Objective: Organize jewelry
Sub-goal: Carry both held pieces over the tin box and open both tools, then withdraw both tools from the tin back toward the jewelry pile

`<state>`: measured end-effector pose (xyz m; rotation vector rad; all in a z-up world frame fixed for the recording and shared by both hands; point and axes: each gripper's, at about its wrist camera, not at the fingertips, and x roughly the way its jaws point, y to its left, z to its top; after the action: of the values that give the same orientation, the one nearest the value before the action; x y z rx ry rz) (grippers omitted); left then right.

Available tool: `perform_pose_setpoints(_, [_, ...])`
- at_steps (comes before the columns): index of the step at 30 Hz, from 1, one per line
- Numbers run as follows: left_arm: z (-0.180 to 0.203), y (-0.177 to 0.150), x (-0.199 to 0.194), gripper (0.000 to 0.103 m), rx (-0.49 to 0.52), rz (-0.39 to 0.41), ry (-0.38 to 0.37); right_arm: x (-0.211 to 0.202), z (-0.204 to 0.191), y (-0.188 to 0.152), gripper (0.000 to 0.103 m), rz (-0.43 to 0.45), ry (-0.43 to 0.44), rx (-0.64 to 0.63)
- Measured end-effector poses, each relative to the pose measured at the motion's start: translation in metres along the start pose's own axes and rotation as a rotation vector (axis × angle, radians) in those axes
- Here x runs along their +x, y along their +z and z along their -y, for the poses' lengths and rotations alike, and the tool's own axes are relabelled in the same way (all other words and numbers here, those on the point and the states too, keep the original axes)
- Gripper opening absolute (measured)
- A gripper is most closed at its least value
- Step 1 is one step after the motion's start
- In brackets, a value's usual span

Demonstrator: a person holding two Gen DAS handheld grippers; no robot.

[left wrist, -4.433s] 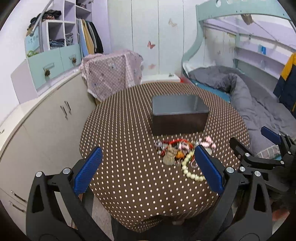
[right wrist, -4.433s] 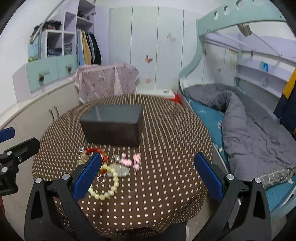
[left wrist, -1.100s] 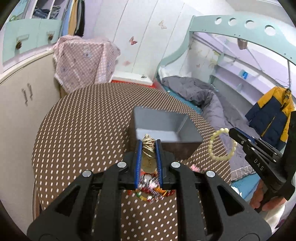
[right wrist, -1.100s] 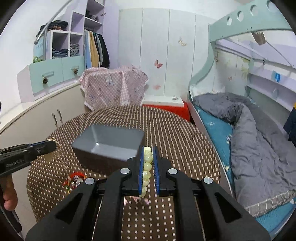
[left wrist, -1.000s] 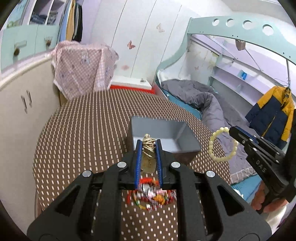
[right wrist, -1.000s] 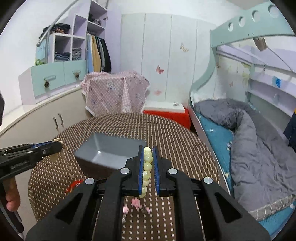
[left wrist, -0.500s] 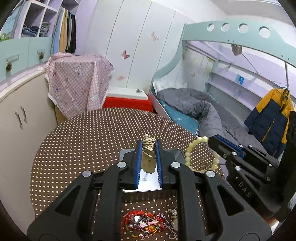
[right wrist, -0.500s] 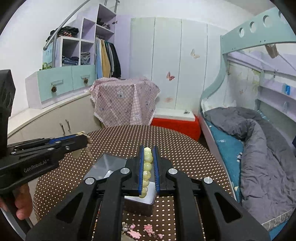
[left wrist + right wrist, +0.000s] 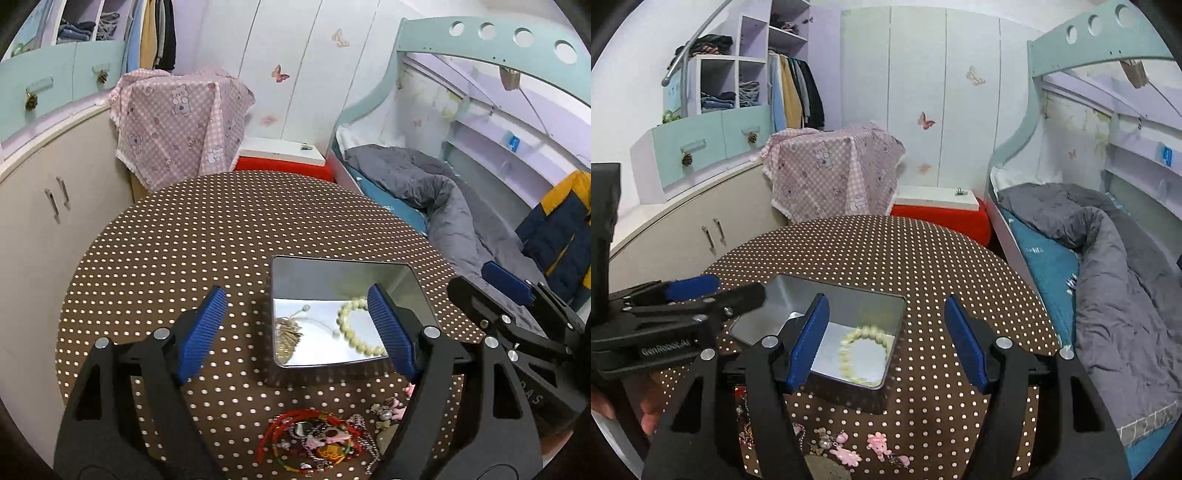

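Note:
A grey metal box [image 9: 280, 280] [image 9: 890, 306] stands open on the brown dotted round table [image 9: 184, 236]. Inside it lie a cream bead bracelet [image 9: 352, 334] [image 9: 862, 354] and a gold tasselled piece [image 9: 286, 336]. My left gripper [image 9: 299, 332] is open and empty above the box's near edge. My right gripper [image 9: 886, 339] is open and empty above the box; it also shows at the right of the left wrist view [image 9: 506, 295]. A pile of red cords and charms [image 9: 317, 443] lies in front of the box, with pink charms [image 9: 875, 443] beside it.
A bed with a grey quilt [image 9: 1108, 266] runs along the right. White cabinets [image 9: 44, 192] stand at the left, and a pink checked cloth [image 9: 831, 173] covers something behind the table. A red and white box [image 9: 938, 210] sits on the floor beyond.
Both grippers have opened over the box. The tasselled piece left my left gripper and the bead bracelet left my right gripper; both now lie inside the box.

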<state>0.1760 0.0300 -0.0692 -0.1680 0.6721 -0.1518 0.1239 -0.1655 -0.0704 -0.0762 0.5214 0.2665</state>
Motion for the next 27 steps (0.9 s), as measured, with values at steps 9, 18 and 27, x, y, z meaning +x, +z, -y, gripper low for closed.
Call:
perform_pose_setpoints(9, [0.007,-0.005,-0.005,0.078,0.027,0.000,0.013,-0.002,0.001,-0.002,0.062,-0.006,-0.012,0.009])
perform_pose_setpoints(18, [0.006,-0.013,-0.014,0.078,0.024,0.005,0.035,-0.008,-0.001,-0.007,0.063,-0.016,-0.014,0.012])
perform_pose_setpoints(27, [-0.001,-0.030,-0.022,0.078,0.011,-0.013,0.045,-0.015,-0.006,-0.017,0.068,-0.033,-0.018,0.016])
